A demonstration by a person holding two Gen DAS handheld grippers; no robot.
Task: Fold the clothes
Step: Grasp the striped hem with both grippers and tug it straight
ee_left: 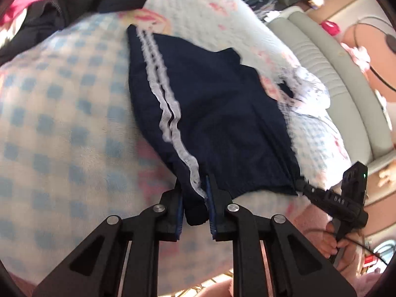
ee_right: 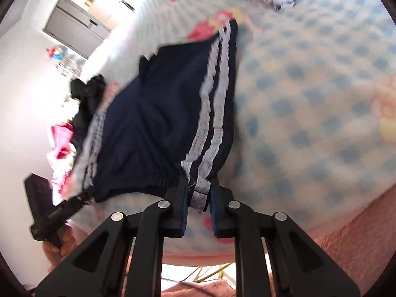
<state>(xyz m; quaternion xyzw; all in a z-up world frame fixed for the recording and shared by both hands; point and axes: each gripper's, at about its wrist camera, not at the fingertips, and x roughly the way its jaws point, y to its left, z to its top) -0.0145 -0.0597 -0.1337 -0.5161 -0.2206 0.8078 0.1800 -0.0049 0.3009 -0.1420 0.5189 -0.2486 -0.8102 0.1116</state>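
Right gripper (ee_right: 198, 198) fingers clamping waistband of navy shorts (ee_right: 153, 128) with 2 white stripes, checked blanket (ee_right: 309, 99) beneath

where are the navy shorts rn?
The navy shorts lie on the checked blanket, waistband held at each end by the left gripper and right gripper.

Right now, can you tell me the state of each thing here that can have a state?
Shorts: spread out on the blanket, held at both waistband corners.
Left gripper: shut on the shorts at one striped side.
Right gripper: shut on the shorts at the other striped side.
Blanket: lying under the shorts.
Dark clothes: heaped, not folded.
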